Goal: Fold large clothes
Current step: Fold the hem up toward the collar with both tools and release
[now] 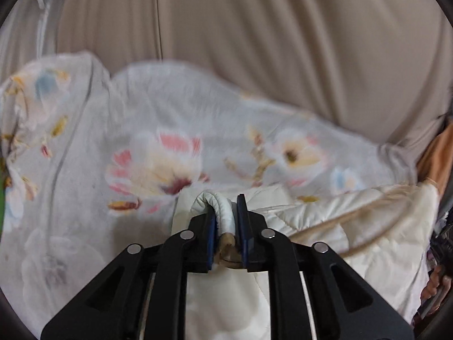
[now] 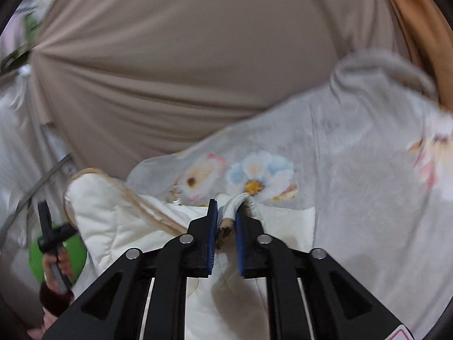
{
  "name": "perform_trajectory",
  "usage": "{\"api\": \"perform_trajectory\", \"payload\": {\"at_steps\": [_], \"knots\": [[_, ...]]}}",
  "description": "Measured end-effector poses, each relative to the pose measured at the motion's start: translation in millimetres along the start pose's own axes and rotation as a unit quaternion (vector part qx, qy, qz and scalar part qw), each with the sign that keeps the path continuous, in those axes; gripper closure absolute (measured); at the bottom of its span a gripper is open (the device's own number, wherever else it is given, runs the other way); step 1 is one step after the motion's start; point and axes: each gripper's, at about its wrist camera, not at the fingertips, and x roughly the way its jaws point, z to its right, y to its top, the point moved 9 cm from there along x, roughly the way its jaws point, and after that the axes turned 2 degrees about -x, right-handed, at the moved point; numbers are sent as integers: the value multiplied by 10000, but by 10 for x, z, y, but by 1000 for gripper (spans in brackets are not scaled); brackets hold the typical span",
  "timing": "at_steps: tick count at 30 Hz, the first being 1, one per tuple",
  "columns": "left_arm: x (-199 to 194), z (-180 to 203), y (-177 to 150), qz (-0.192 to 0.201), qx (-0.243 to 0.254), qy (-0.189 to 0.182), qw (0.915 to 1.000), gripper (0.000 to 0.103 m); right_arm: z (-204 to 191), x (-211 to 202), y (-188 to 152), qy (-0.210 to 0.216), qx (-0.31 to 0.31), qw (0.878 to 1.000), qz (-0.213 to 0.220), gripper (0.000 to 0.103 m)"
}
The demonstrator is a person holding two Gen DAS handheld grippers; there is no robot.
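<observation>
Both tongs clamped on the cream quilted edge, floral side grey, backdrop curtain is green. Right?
Not quite: the curtain is beige, as both wrist views show. The rest holds: left tongs and right tongs each pinch the cream quilted edge, floral side grey.

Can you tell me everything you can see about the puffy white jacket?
The puffy white jacket looks quilted, cream-white and soft, with tan trim along its seams. It lies crumpled on a grey flowered sheet. The left gripper pinches a rolled white edge with tan lining, and the right gripper pinches a similar edge. Between them the jacket stretches and sags. The pictures are blurry, so sleeves and zipper cannot be told.
</observation>
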Motion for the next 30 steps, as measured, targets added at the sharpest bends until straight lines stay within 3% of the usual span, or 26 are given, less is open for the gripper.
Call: {"api": "perform_trajectory", "payload": {"at_steps": [2,4,6,7,8,9,12,15,16,17,18,20,23,25,28,30], "knots": [[155,-146,-58,-248,-500,-282,9980,80,143,16,74,164,377,9989,242,75],[-25,-252,-86,-43,-888,-797,9928,75,190,-183,97,189,254,9979,559,61],[-294,-388,-144,260,-989,-840,9912,50,184,-368,29,-49,-93,9982,590,48],[-425,-450,-168,486,-976,-674,9918,30,176,-436,-91,-205,-349,9982,441,47],[-610,-504,-231,738,-865,-541,9920,20,165,-487,-252,-301,-600,9974,259,44],[-708,-527,-315,799,-708,-503,9930,17,145,-506,-445,-324,-809,9962,32,40],[-664,-580,-713,289,-568,-490,9968,13,168,-465,-1023,-445,-1080,9914,-589,39],[-352,-647,-1176,-528,-764,-566,9941,20,200,-346,-1436,-517,-1030,9884,-986,38],[-248,-637,-1334,-807,-776,-641,9916,39,198,-304,-1472,-538,-994,9887,-981,38],[-197,-632,-1411,-914,-797,-646,9905,46,190,-276,-1474,-629,-1016,9886,-918,44],[-219,-641,-1436,-839,-779,-534,9920,51,162,-254,-1448,-629,-1035,9886,-900,61],[-359,-599,-1406,-758,-567,-465,9944,86,136,-319,-1325,-497,-828,9924,-766,83],[-666,-494,-1372,-750,-479,-682,9937,90,30,-569,-1075,-175,-514,9977,-404,95],[-850,-404,-1470,-901,-298,-726,9928,91,-26,-752,-1026,-177,-491,9983,-257,95],[-825,-324,-1753,-1268,-121,-486,9907,91,123,-884,-1201,-613,-499,9960,-418,96],[-669,-372,-2015,-1654,-311,-368,9850,89,391,-792,-1482,-1061,-449,9893,-893,95]]}}
